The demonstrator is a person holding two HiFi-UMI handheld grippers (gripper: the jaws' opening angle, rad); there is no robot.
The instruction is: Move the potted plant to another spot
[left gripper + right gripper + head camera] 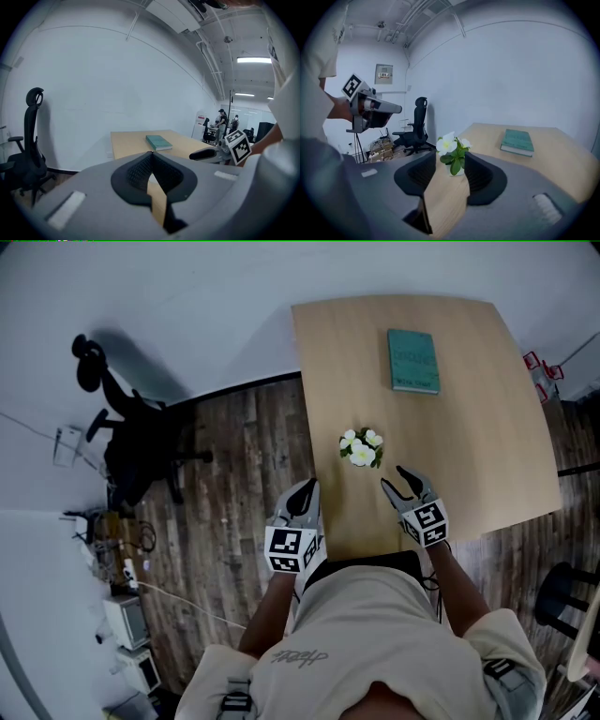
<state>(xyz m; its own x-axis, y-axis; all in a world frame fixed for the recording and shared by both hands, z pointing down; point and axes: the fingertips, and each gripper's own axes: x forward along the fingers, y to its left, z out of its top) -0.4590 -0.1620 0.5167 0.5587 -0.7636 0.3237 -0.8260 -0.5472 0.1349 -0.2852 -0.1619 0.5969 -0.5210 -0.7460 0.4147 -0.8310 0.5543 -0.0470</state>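
1. Yet to grasp, lift and re-place the potted plant (361, 448), standing on the bench (487, 456) toward 7 o'clock of its top
2. Right hand-held gripper (405, 486) released and empty, plant just ahead at 11 o'clock, untouched
3. Left hand-held gripper (302, 498) clenched on nothing by the bench's 9 o'clock edge
4. Bare room at 3 o'clock of the plant; book (413, 360) well apart at 1 o'clock; near edge close at 6 o'clock

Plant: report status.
Left tongs shut, empty. Right tongs open, short of plant. Plant upright on table, untouched. Book far back, not in the way.
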